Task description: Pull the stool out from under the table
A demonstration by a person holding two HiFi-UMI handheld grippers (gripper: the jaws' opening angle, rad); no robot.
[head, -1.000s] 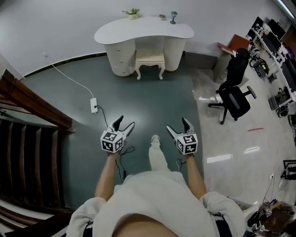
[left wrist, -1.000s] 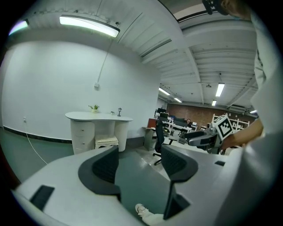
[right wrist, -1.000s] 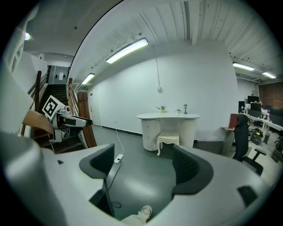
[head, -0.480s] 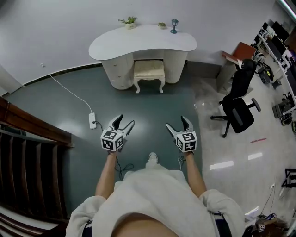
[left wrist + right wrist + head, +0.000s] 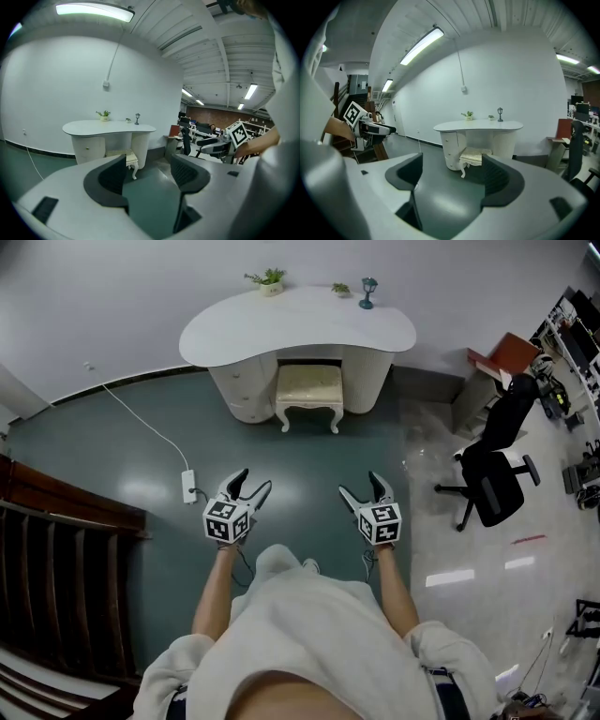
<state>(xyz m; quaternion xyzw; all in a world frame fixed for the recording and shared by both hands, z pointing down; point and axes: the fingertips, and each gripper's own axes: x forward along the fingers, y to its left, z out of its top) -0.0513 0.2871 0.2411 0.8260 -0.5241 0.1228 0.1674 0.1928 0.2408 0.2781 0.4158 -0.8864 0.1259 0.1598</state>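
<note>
Two tools hang over the dark green floor (image 5: 309, 451) in the middle of the head view, both well apart from the stool (image 5: 308, 382). The stool stands at upper centre, pushed in under the white kidney-shaped tabletop (image 5: 298, 317). The left tool (image 5: 253, 481) has its jaws spread wide with only floor between them. The right tool (image 5: 361, 484) is spread just as wide and grips nothing.

Of the stool, only the front of the cream cushioned seat and two curved front legs show. The tabletop's edge covers the back of the seat, and the rear legs cannot be made out. In the left gripper view the left-hand jaw's dark pad covers most of the stool (image 5: 133, 159), leaving a seat corner and one leg. In the right gripper view the right-hand jaw hides the stool's (image 5: 474, 153) right side.

On the tabletop stand a potted plant (image 5: 269, 279), a smaller plant (image 5: 339, 288) and a lamp-like ornament (image 5: 368, 292), too small for detail. A black office chair (image 5: 497, 470) stands at the right; the desks beyond it are cut off by the frame edge. A white cable (image 5: 141, 418) runs to a power strip (image 5: 188, 486) left of the left tool. The person's pale top fills the lower middle and hides the legs, so only a shoe tip (image 5: 309, 565) shows. A dark wooden railing (image 5: 56, 549) is cut off at lower left.
</note>
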